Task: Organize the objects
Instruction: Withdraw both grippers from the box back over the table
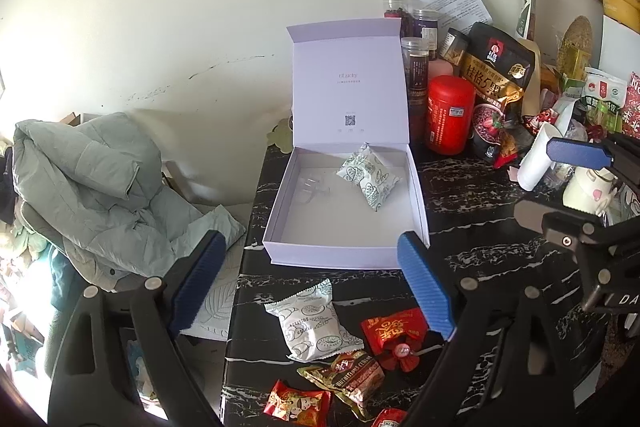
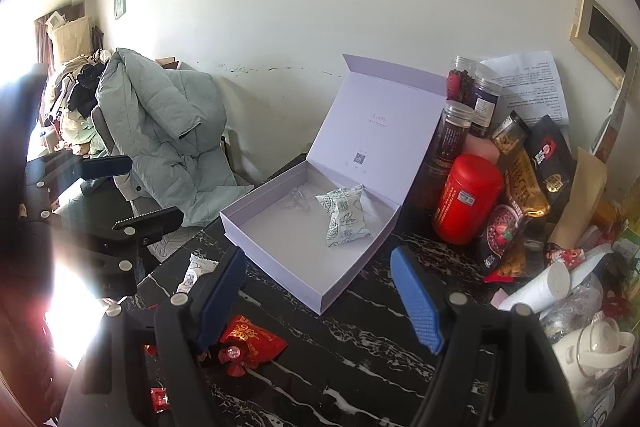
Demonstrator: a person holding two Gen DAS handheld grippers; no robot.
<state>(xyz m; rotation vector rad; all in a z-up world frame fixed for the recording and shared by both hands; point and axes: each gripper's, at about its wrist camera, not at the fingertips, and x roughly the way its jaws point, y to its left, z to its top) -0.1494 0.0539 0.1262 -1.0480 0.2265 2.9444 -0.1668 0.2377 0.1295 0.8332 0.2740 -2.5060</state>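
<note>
Far left, a pale green puffer jacket (image 1: 100, 179) is heaped on a chair beside the black marble table (image 1: 472, 259). Your left gripper (image 1: 316, 283) hangs over the table's near left part, jaws spread wide, nothing between the blue pads (image 1: 424, 287). Under it, near the front edge, loose snacks: a white patterned packet (image 1: 312, 323), a red pouch with gold lettering (image 1: 394, 331) just right of it, a brown wrapped bar (image 1: 346, 379) and a red candy packet (image 1: 298, 405) closer to you. Behind them the white gift box (image 1: 280, 219) sits open, lid standing upright at the back. Inside, one white patterned packet (image 1: 366, 177) lies toward the back right; something clear lies left of it, can't tell what. Your right gripper (image 2: 320, 301) hovers in front of the box's near corner, jaws also wide, empty; the red pouch lies below its left finger. Right of the box: red canister (image 1: 450, 115), clear jars (image 1: 418, 71), a black-and-gold bag (image 1: 496, 83), then more clutter and a white mug (image 1: 588, 187) at far right.
</note>
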